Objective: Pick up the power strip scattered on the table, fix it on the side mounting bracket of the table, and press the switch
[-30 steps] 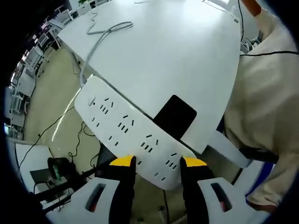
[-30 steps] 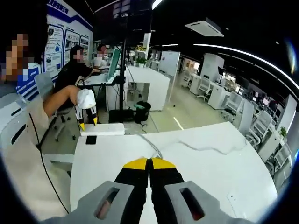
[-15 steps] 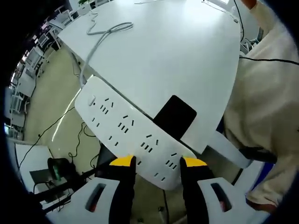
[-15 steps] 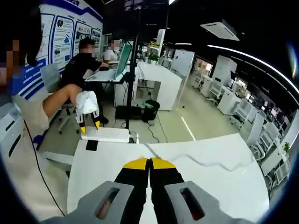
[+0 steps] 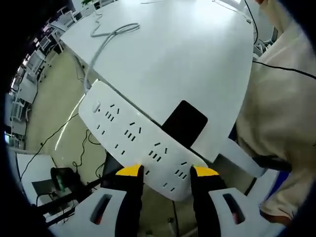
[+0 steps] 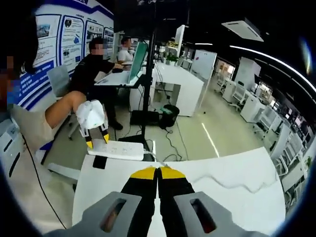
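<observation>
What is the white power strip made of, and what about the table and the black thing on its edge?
The power strip looks like hard white plastic: smooth, moulded, with neat socket slots. The table top looks smooth and matte white, maybe laminate; I can't tell what's underneath. The black bracket is flat and dark; plastic or painted metal, I can't tell which.

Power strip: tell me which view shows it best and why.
The left gripper view. The power strip is large there, socket slots facing the camera, its near end between the left claw tips at the table edge. In the right gripper view the strip is small and distant, seen edge-on, held by the left claw.
</observation>
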Demonstrator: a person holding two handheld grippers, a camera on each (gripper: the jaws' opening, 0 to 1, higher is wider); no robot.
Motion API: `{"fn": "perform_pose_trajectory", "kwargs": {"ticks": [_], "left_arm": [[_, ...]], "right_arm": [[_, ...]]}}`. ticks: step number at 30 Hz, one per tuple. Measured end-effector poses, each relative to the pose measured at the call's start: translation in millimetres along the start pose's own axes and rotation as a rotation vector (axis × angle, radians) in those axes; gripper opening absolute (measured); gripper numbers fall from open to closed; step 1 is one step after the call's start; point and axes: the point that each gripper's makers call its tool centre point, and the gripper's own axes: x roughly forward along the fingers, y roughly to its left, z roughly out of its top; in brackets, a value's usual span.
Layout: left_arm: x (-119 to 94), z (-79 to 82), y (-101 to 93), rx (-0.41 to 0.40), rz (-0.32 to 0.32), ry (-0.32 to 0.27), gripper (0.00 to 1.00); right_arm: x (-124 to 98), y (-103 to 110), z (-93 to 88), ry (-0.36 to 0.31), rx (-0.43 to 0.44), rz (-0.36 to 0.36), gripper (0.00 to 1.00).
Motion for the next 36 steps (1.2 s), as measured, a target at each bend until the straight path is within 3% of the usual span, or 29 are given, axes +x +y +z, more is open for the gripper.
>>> {"fn": "perform_pose_trajectory", "kwargs": {"ticks": [15,36], "left_arm": [[0.0,0.1,0.0,-0.007,0.003,-0.001,0.43],[1.1,3.2,0.0,-0.012,0.006,0.014,0.42]], "right_arm": [[39.4,10.9,26.5,0.029,-0.064,0.078,0.00],[102.7,34.9,49.0,0.071,-0.118,0.198,0.00]]}}
